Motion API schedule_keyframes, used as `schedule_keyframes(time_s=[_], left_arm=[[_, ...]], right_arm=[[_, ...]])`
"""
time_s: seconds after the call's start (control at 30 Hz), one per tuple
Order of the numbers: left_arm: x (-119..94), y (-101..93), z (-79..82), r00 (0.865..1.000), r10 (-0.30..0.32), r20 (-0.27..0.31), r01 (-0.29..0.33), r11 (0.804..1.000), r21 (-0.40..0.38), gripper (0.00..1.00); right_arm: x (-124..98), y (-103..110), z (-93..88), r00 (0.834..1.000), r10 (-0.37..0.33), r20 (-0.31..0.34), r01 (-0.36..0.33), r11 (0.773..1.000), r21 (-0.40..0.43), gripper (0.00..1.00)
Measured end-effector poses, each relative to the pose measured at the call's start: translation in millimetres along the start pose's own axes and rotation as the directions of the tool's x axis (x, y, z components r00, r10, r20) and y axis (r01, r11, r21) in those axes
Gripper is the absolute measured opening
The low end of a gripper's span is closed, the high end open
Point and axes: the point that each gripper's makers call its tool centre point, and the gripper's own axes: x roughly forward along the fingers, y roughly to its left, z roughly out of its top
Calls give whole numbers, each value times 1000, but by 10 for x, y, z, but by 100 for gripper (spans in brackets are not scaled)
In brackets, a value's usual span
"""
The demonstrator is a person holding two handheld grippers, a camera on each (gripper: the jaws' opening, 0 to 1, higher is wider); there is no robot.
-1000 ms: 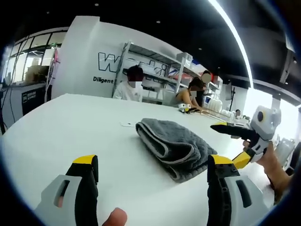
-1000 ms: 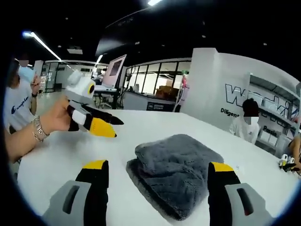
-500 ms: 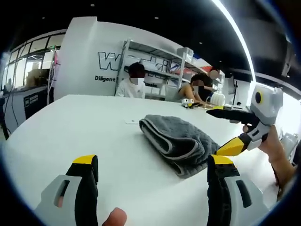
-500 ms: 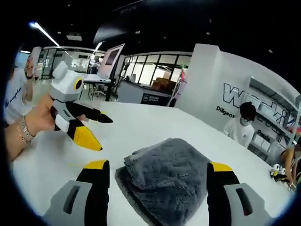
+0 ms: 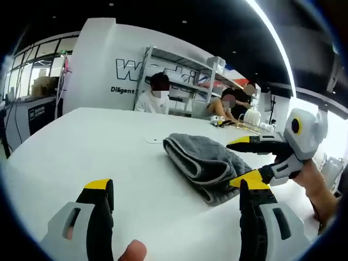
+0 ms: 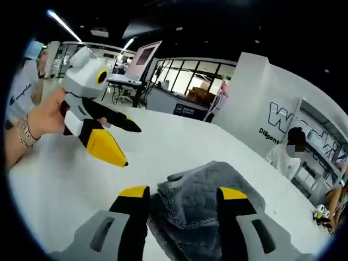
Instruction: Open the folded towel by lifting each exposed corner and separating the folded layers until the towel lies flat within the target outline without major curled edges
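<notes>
white table (image 5: 81, 147); grey towel (image 6: 217, 187) partly behind right hand-held gripper (image 6: 182, 197).

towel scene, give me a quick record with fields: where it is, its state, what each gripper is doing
towel: grey towel, folded in layers, not yet opened
surface: white table, towel lies on it
right gripper: right gripper low at the towel's near edge, jaws partly closed around a raised fold; whether they grip it cannot be told
left gripper: left gripper open, short of the towel, holding nothing
background: seated people at the table's far side, shelving behind them
</notes>
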Motion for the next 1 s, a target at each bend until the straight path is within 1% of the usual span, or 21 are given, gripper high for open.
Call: schedule_keyframes(time_s=[0.07, 0.13, 0.2, 0.3, 0.37, 0.47, 0.53, 0.63, 0.73, 0.8, 0.9, 0.97, 1.0], left_arm=[[-3, -1, 8, 1000, -1, 4, 1, 1000, 0, 95], [-1, -3, 4, 1000, -4, 4, 4, 1000, -7, 95], [-2, 8, -4, 1000, -5, 3, 5, 1000, -16, 95], [-4, 8, -10, 1000, -5, 5, 5, 1000, -24, 95], [-4, 5, -17, 1000, -7, 5, 7, 1000, -30, 95], [-2, 4, -10, 1000, -13, 9, 13, 999, -40, 94], [-2, 3, -13, 1000, -12, 10, 13, 999, -47, 94], [-6, 4, -15, 1000, -12, 11, 12, 998, -53, 94], [6, 2, -8, 1000, -17, 12, 18, 998, -59, 93], [19, 15, -13, 1000, -15, 7, 15, 998, -61, 93], [14, 35, -47, 1000, -6, 0, 6, 998, -67, 93], [12, 35, -53, 1000, -3, 2, 3, 998, -70, 93], [13, 34, -50, 1000, -3, 4, 3, 998, -70, 93]], right_arm=[[64, 38, 11, 1000, 14, 6, -14, 1000, 6, 46], [133, 83, -12, 1000, 30, -5, -30, 999, 14, 38], [189, 134, -66, 999, 33, -24, -33, 999, 9, 35], [265, 176, -182, 997, 21, -72, -23, 1000, -20, 32], [286, 199, -216, 997, 16, -78, -19, 999, -33, 26], [265, 178, -242, 997, -9, -79, 4, 997, -71, 20], [225, 124, -224, 998, -27, -65, 23, 998, -58, 11], [168, 81, -211, 998, -33, -45, 32, 999, -23, 5], [114, 36, -193, 998, -48, -28, 48, 999, -1, 3], [64, -25, -161, 997, -75, -10, 75, 997, 4, 3], [-54, -182, -102, 991, -134, 25, 133, 990, 36, 2], [-177, -345, -97, 981, -191, 40, 187, 979, 84, 2], [-232, -409, -99, 977, -209, 47, 203, 973, 107, 2]])
